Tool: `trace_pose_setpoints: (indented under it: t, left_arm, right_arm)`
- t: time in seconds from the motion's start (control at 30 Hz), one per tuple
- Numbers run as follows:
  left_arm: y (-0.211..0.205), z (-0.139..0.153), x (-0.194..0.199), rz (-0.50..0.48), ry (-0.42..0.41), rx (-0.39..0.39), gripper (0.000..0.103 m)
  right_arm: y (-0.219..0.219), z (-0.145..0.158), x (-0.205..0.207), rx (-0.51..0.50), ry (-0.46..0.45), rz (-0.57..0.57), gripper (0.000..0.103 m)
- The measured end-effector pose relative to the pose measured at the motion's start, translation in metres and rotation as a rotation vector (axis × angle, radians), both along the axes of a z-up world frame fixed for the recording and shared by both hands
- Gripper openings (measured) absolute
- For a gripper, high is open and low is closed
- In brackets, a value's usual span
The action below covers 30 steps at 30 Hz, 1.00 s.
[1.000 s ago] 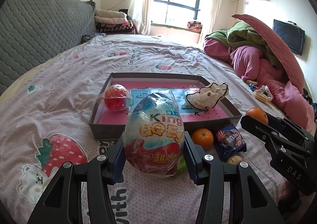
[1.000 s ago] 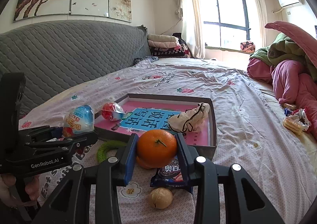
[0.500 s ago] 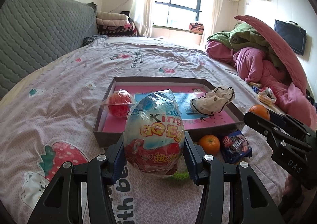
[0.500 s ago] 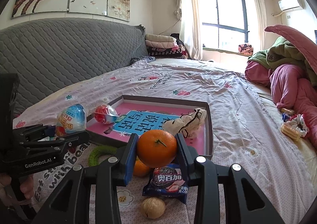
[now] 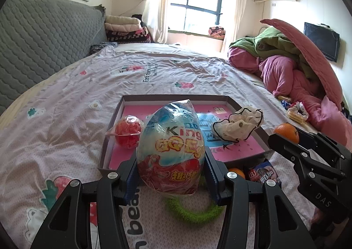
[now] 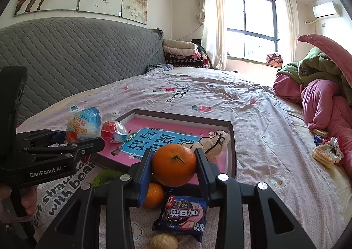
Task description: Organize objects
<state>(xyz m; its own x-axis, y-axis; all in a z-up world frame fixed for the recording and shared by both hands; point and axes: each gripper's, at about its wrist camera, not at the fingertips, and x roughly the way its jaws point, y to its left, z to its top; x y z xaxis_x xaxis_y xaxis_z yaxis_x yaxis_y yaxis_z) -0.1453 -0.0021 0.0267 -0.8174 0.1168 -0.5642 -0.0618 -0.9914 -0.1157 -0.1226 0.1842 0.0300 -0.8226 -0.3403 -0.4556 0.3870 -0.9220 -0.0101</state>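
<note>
My left claw [image 5: 171, 161] is clamped on a big egg [image 5: 170, 150] in crinkly wrap. I hold it up above the bed [image 5: 66, 117], just in front of the near wall of the tray [image 5: 176, 97].

In my left view, a red ball [image 5: 128, 132] in clear wrap sits in the tray at about 10 o'clock from the egg. A green ring [image 5: 193, 213] lies on the bed under the egg, at 6 o'clock. A cream cloth [image 5: 238, 125] with a black edge rests on the tray's right side, at 2 o'clock from the egg.

My right claw [image 6: 173, 168] is clamped on an orange [image 6: 174, 168]. I hold it up too, over the near edge of the tray.

In my right view, a second orange [image 6: 154, 195] lies on the bed right under the first one, at about 7 o'clock. A blue cookie pack [image 6: 182, 213] lies at 6 o'clock, touching that second orange. A walnut [image 6: 164, 242] sits just past the pack, nearer to me. Far off at 3 o'clock, some biscuits [image 6: 323, 156] lie by the pink blanket [image 6: 325, 103].
</note>
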Motion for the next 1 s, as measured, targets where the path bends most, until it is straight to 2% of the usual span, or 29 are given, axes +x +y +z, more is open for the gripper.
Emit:
trace_pose_setpoints:
  t: [1.0]
  left_arm:
    - [0.01, 0.015, -0.036, -0.006, 0.002, -0.068, 0.053]
  right_arm:
    - [0.004, 0.028, -0.034, 0.007, 0.095, 0.009, 0.038]
